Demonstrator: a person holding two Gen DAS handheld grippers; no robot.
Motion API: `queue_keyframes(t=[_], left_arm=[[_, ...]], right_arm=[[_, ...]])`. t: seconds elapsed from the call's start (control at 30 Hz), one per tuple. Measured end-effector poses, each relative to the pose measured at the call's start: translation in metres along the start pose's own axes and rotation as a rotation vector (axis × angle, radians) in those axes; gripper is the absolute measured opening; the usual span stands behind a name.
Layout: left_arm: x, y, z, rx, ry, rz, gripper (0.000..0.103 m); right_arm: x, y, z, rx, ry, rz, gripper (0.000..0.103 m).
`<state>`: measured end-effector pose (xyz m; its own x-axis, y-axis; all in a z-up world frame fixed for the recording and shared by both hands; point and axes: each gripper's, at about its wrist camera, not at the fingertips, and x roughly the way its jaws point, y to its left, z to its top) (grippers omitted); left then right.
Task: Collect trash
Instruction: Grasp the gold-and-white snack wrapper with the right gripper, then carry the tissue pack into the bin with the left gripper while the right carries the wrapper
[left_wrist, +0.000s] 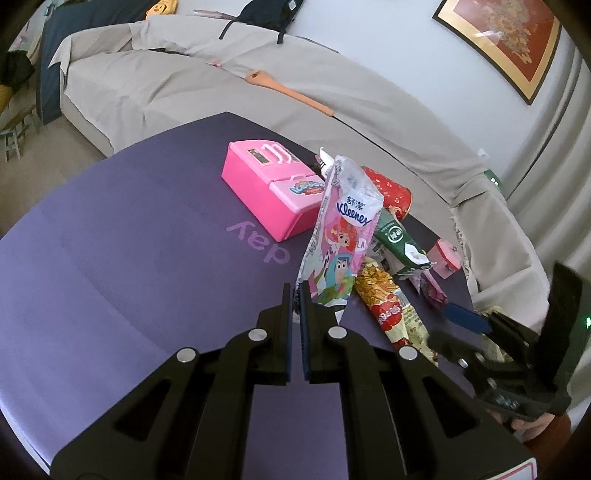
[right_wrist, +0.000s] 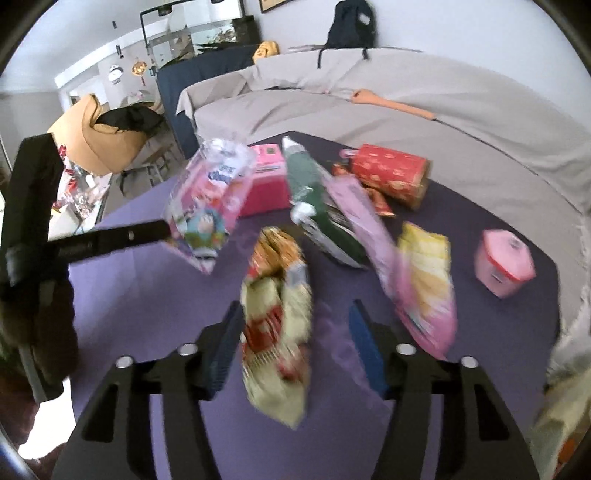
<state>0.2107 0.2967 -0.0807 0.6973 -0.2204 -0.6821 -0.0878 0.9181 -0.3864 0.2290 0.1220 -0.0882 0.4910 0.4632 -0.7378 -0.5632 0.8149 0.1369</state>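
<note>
Left tool clamped tight on the bottom corner of the Kleenex wrapper, holding it upright over the purple surface. Beside it to the right, the noodle packet sits between the right tool's wide-apart jaws, touching only the left pad, no squeeze.

Left gripper clamped on the lower corner of an upright Kleenex tissue wrapper above a purple mat. Behind it lie a pink toy case, a noodle packet and a green carton.
</note>
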Motion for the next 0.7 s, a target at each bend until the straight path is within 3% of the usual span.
queue_keyframes(t=[0.07, 0.17, 0.23, 0.27, 0.7], left_arm=[[0.001, 0.001, 0.000, 0.000, 0.004, 0.004, 0.003], [0.004, 0.001, -0.001, -0.002, 0.015, 0.004, 0.003], [0.005, 0.000, -0.002, 0.001, 0.018, 0.003, 0.003], [0.006, -0.001, -0.003, 0.003, 0.020, 0.002, 0.003], [-0.014, -0.065, 0.007, 0.117, -0.016, -0.042, 0.003]], right_arm=[[0.015, 0.003, 0.007, -0.006, 0.039, -0.014, 0.051], [0.027, 0.005, 0.007, -0.022, 0.081, -0.018, 0.041], [0.022, 0.002, 0.005, -0.017, 0.075, -0.003, 0.031], [0.020, 0.001, 0.004, -0.015, 0.077, -0.003, 0.016], [-0.077, -0.043, -0.010, 0.057, -0.086, -0.055, 0.015]])
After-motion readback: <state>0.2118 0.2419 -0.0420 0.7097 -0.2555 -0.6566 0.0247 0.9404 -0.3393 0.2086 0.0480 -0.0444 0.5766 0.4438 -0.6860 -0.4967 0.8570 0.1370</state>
